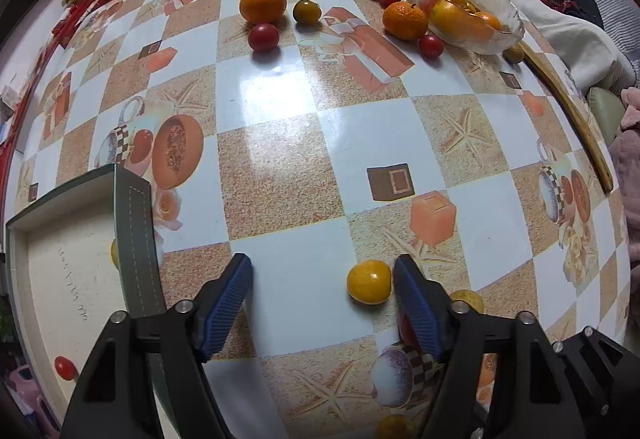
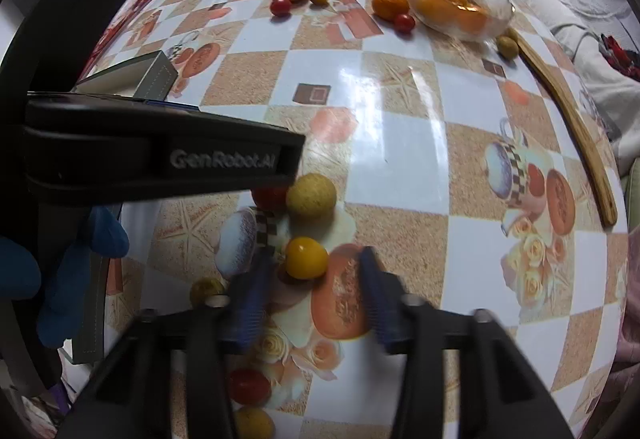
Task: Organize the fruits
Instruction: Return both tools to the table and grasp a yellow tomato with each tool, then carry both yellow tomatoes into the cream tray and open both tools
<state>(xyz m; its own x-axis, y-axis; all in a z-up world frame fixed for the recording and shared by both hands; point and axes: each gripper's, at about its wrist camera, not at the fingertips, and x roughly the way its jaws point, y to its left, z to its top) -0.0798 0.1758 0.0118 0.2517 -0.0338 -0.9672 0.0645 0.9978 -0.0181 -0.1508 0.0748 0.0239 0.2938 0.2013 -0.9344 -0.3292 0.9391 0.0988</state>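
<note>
My left gripper [image 1: 323, 271] is open low over the table, with a yellow tomato [image 1: 369, 282] just inside its right finger. A shallow box [image 1: 72, 263] at the left holds a red tomato [image 1: 65, 367]. My right gripper [image 2: 316, 271] is open, with another yellow tomato [image 2: 306, 257] between its blurred fingertips. A tan round fruit [image 2: 311, 196] and a red tomato [image 2: 269, 198] lie just beyond. The left gripper's body [image 2: 160, 155] crosses the right wrist view. A glass bowl [image 1: 500, 5] at the far right holds oranges.
Two mandarins [image 1: 263, 4] [image 1: 405, 20], several red cherry tomatoes [image 1: 263, 37] and a greenish tomato [image 1: 307, 12] lie at the far side. A wooden back-scratcher [image 1: 576, 115] lies along the right edge. Packets clutter the far edge. Cushions lie beyond the right edge.
</note>
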